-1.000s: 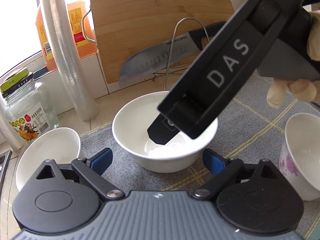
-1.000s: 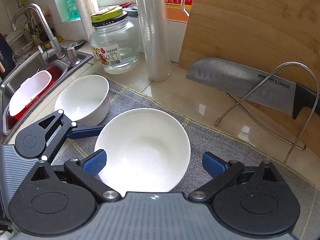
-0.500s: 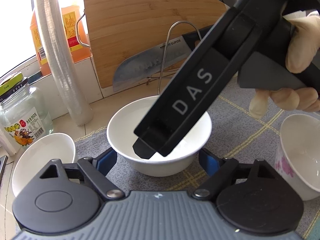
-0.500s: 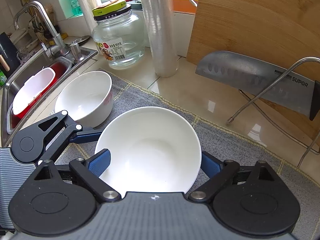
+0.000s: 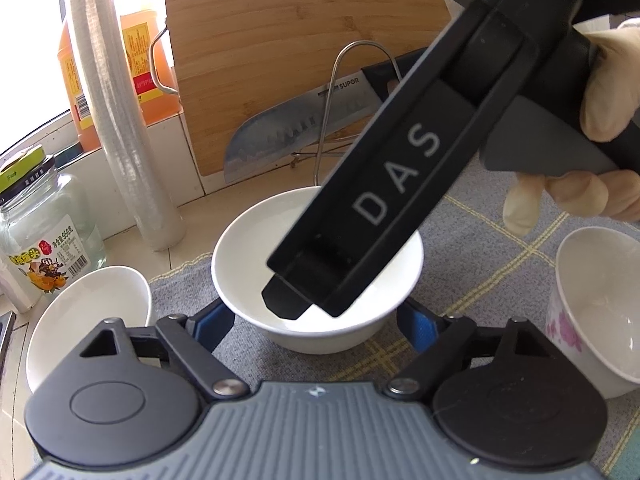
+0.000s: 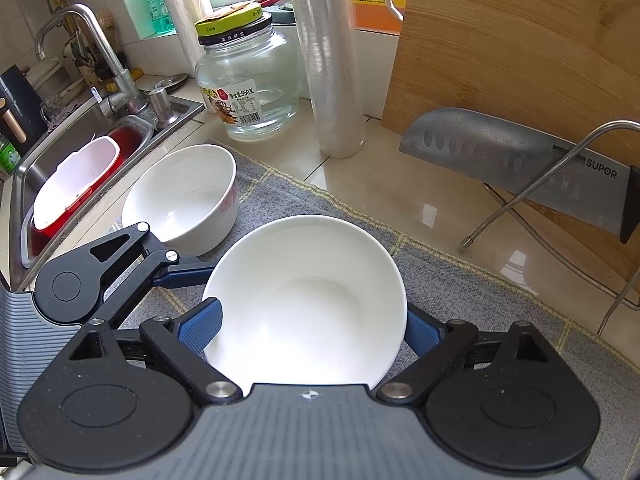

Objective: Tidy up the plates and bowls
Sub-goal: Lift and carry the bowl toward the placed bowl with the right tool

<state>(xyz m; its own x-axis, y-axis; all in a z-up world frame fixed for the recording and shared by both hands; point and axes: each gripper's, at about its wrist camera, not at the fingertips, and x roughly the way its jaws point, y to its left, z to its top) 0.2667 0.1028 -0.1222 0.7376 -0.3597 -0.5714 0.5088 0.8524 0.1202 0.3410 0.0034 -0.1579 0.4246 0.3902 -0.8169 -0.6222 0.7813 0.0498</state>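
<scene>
A plain white bowl (image 5: 248, 264) (image 6: 308, 312) sits on the grey checked mat (image 6: 480, 292). My left gripper (image 5: 314, 320) reaches in from the sink side, its blue pads against the bowl's lower wall on both sides. My right gripper (image 6: 310, 328) points steeply down from the near side, with its pads pressed on the bowl's left and right walls. In the left wrist view one black finger (image 5: 292, 300) of the right gripper hangs over the bowl's inside. A second white bowl (image 6: 184, 200) stands to the left, and a flower-printed bowl (image 5: 592, 304) to the right.
Behind the mat stand a glass jar (image 6: 248, 84), a cling-film roll (image 6: 328, 60) and a wooden cutting board (image 6: 520, 40), with a cleaver (image 6: 500, 160) on a wire rack. A sink (image 6: 24, 184) holding a red-and-white container lies at far left. A gloved hand (image 5: 608, 92) grips the right tool.
Both pairs of jaws have narrowed from standing clear of the bowl to touching its sides. The hands have stayed where they were, and the bowl still rests on the mat.
</scene>
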